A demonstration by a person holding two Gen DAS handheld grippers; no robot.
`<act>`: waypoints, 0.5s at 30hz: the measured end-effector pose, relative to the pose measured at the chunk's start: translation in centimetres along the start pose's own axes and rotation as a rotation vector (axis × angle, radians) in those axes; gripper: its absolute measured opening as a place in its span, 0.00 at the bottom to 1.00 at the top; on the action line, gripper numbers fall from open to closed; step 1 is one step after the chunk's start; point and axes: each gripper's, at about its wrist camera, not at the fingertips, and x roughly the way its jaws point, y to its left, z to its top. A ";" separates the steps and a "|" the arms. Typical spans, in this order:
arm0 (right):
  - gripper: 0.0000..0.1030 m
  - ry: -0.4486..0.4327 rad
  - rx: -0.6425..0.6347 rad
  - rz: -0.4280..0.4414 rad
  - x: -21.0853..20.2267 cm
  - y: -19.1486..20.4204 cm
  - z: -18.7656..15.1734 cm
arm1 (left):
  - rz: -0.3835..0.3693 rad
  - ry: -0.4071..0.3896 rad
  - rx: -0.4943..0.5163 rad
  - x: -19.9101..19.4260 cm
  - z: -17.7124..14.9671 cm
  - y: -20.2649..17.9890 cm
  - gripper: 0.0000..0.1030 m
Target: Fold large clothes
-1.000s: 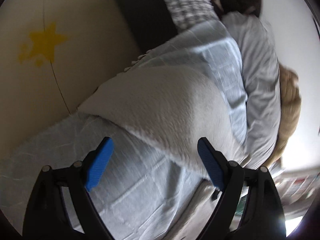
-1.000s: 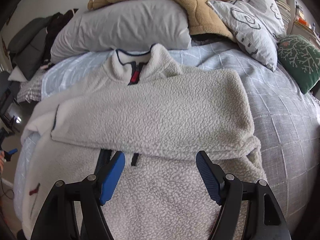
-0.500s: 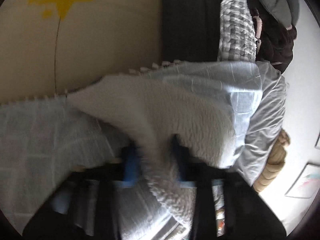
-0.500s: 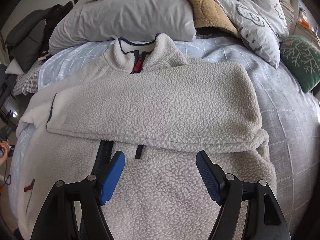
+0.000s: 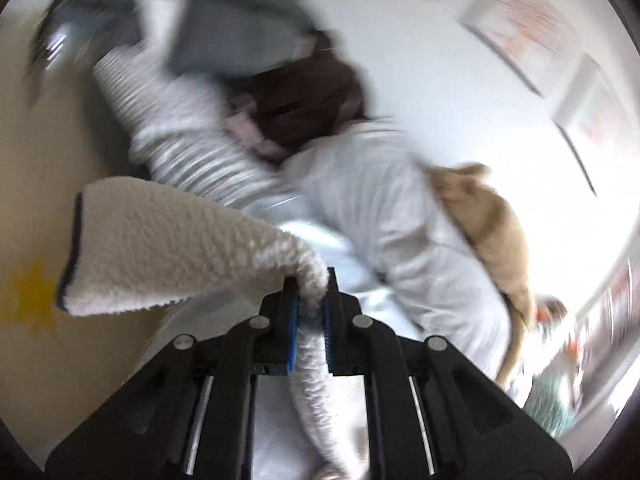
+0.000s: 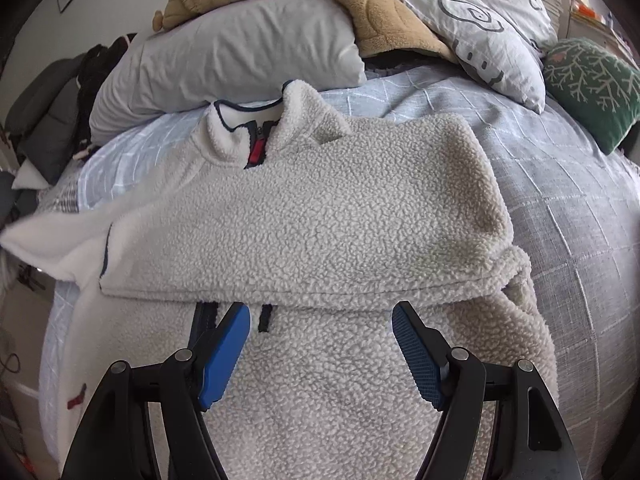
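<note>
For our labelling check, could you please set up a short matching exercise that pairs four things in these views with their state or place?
Column 1:
1. left gripper
2. right gripper
3. fleece sleeve
4. green cushion

Column 2:
a. open above the fleece body
b. lifted, cuff hanging free
c. at the bed's right edge
d. shut on fleece

Pairs: 1-d, 2-a, 3-b, 4-c

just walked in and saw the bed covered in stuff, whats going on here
Someone is folding a cream fleece jacket on the bed using two hand-held grippers. The left hand-held gripper is shut on the jacket's loose sleeve, holding it up off the bed. The right hand-held gripper hangs open over the jacket's body, gripping nothing. One sleeve already lies folded across the chest.
</note>
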 end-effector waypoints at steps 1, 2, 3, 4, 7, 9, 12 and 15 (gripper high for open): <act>0.73 -0.001 0.007 0.005 0.0 -0.2 0.0 | -0.029 -0.006 0.045 -0.2 0.1 -1.9 0.11; 0.73 -0.001 0.015 0.012 0.0 -0.4 0.0 | -0.063 -0.010 0.096 -0.4 0.1 -4.3 0.11; 0.73 -0.001 0.022 0.017 0.0 -0.6 0.0 | -0.098 -0.011 0.146 -0.5 -0.1 -6.8 0.11; 0.73 -0.002 0.027 0.019 -0.1 -0.7 0.0 | -0.125 -0.007 0.180 -0.6 -0.4 -8.6 0.11; 0.73 -0.007 0.041 0.032 -0.2 -1.2 0.0 | -0.218 0.019 0.263 -0.5 -2.3 -14.3 0.11; 0.73 -0.009 0.049 0.045 -0.3 -1.4 0.0 | -0.282 0.063 0.300 0.1 -4.5 -17.7 0.11; 0.73 -0.008 0.058 0.055 -0.3 -1.7 0.0 | -0.341 0.137 0.365 1.7 -8.5 -22.0 0.11; 0.73 -0.006 0.066 0.061 -0.3 -2.0 -0.1 | -0.383 0.237 0.421 3.6 -13.7 -25.2 0.11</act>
